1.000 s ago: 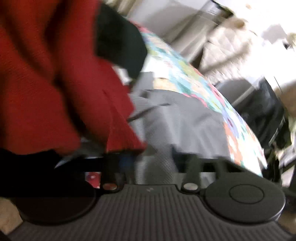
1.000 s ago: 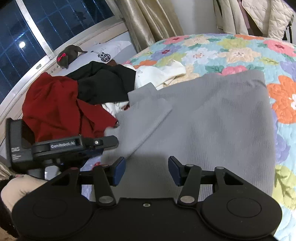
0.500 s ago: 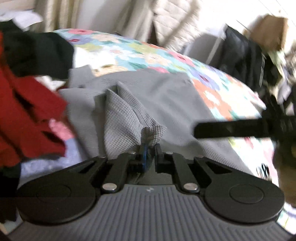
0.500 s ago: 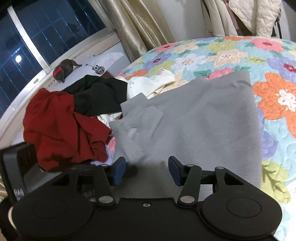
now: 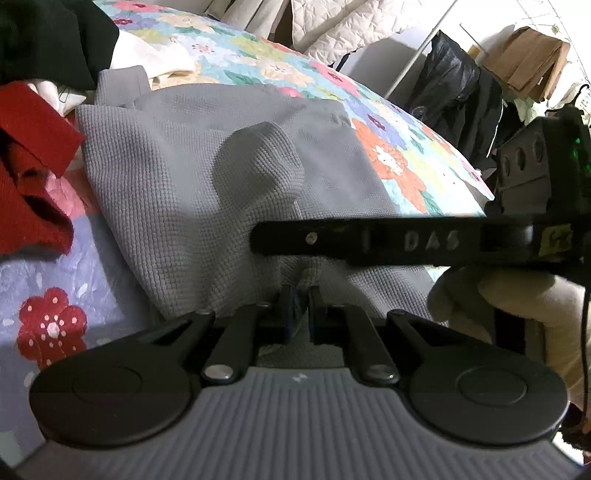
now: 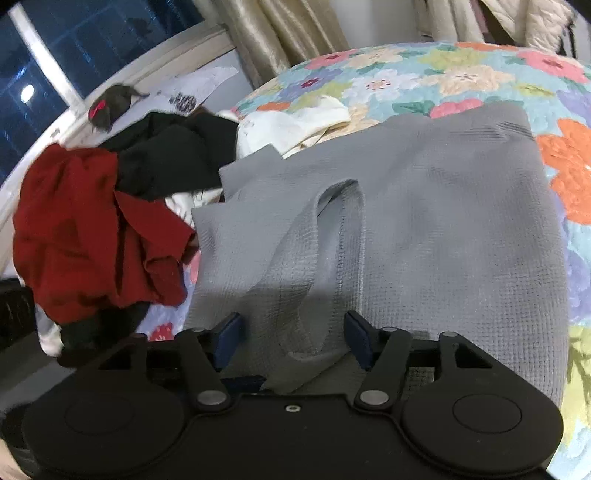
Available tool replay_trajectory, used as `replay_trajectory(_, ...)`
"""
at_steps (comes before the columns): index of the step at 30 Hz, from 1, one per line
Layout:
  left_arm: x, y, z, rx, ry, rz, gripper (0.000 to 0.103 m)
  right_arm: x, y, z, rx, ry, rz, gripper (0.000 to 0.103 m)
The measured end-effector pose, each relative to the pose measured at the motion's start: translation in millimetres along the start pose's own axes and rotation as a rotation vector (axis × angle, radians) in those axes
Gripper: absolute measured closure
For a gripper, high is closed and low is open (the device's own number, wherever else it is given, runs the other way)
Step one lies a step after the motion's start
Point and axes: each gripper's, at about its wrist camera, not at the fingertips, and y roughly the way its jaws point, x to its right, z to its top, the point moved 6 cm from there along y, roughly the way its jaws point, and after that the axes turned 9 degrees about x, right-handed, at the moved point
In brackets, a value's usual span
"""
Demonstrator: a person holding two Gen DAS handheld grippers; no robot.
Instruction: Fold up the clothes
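A grey waffle-knit sweater lies spread on the flowered bedspread. Its sleeve is drawn across the body as a raised fold toward the near edge. My left gripper is shut on the end of that sleeve. My right gripper is open, and the sleeve's end lies between its blue pads without being pinched. In the left wrist view the right tool's black side bar crosses just above the sleeve, held by a gloved hand.
A red garment, a black one and a white one are heaped left of the sweater. Behind them are a window and curtains. Hanging coats stand beyond the bed's right side.
The left gripper shut on the sleeve end and pulled it across the sweater's body toward the near edge. The right gripper came lower and closer, and the sleeve now lies between its open fingers.
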Motion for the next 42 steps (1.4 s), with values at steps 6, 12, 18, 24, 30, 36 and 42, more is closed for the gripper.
replay_trajectory(6, -5, -21, 8, 0.005, -0.037, -0.059, 0.095, -14, 9, -5, -0.03, -0.145, 0.076, 0.086)
replay_trajectory(12, -9, -45, 23, 0.043, -0.12, -0.173, 0.095, -27, -37, 9, 0.107, -0.247, -0.015, 0.098)
replay_trajectory(18, -22, -59, 32, 0.069, -0.146, -0.156, 0.073, -5, -58, 5, 0.066, -0.265, -0.141, 0.098)
replay_trajectory(24, -41, -47, 19, 0.002, -0.084, 0.036, 0.071, 5, -56, -6, 0.036, -0.257, -0.225, 0.097)
replay_trajectory(30, -30, -38, 16, -0.036, 0.024, 0.116, 0.056, 14, -60, -7, 0.048, -0.167, -0.227, 0.079)
replay_trajectory(36, -41, -42, 17, -0.045, 0.061, 0.224, 0.044, 9, -75, -14, 0.052, -0.263, -0.314, 0.07)
replay_trajectory(42, -43, -40, 16, -0.054, 0.013, 0.197, 0.027, -32, -91, -15, 0.128, -0.444, -0.241, 0.057)
